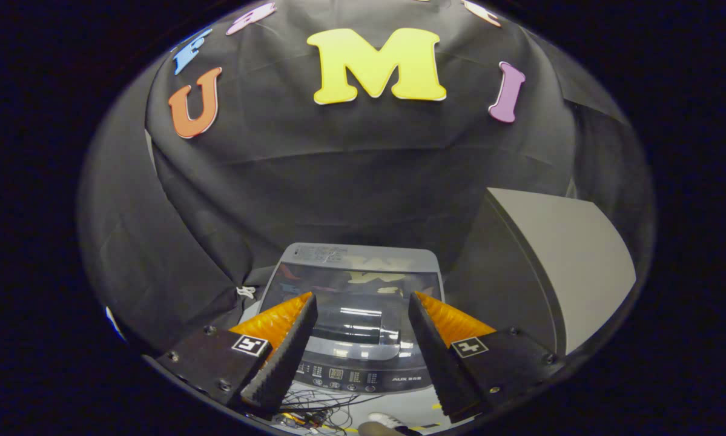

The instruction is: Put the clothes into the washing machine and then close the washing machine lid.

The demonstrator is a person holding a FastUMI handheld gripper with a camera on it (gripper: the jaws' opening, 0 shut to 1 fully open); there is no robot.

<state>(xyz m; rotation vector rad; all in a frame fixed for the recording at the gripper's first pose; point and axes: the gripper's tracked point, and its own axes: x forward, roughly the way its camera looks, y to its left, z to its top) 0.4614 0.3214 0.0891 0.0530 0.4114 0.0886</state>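
A grey top-loading washing machine (353, 284) stands below and beyond my fingers, against the black cloth wall. Its dark glossy lid (353, 287) lies flat and closed and mirrors the wall. The control panel (363, 372) runs along the near edge, seen between my fingers. My gripper (363, 300) hangs above the machine, open, with nothing between its fingers. No clothes are in sight.
A grey table top (565, 266) rises to the right of the machine, close to the right finger. Loose cables (323, 409) lie on the floor in front of the machine. A shoe tip (387, 421) shows beside them.
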